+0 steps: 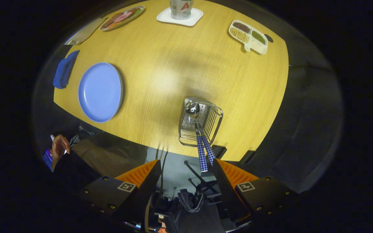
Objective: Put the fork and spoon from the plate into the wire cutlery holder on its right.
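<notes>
A staged dining setup inside a recording booth: a round, pale wood-grain tabletop [173,74] stands against dark cloth walls. It is laid like a home meal table, with a round light-blue plate [100,92], a folded blue cloth [64,70], a white divided snack tray of beans and seeds [248,36] and a silver wire cutlery holder [200,121]. Beyond the fingers of the gripper [186,173], which stand apart, a hand [58,149] shows beside the table.
</notes>
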`<state>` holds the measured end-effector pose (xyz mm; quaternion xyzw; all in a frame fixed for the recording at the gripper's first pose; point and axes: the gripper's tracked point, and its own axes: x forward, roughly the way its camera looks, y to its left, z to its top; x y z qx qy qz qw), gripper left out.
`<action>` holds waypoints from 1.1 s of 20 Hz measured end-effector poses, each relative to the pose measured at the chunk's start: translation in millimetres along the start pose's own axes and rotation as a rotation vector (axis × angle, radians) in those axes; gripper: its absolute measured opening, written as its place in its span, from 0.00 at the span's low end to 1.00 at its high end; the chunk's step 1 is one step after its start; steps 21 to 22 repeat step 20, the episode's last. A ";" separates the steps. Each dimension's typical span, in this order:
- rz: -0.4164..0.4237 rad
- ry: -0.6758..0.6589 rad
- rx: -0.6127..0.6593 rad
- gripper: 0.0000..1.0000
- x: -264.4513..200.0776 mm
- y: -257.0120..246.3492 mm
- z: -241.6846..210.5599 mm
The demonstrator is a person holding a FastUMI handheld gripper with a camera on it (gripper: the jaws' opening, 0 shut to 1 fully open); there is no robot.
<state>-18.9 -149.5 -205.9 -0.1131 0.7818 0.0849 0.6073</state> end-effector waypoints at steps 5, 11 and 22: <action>-0.086 -0.577 0.060 0.97 -56.0 34.2 60.1; -0.127 -1.201 0.231 0.97 -162.4 75.5 85.0; -0.225 -1.468 0.257 0.95 -173.7 99.7 64.9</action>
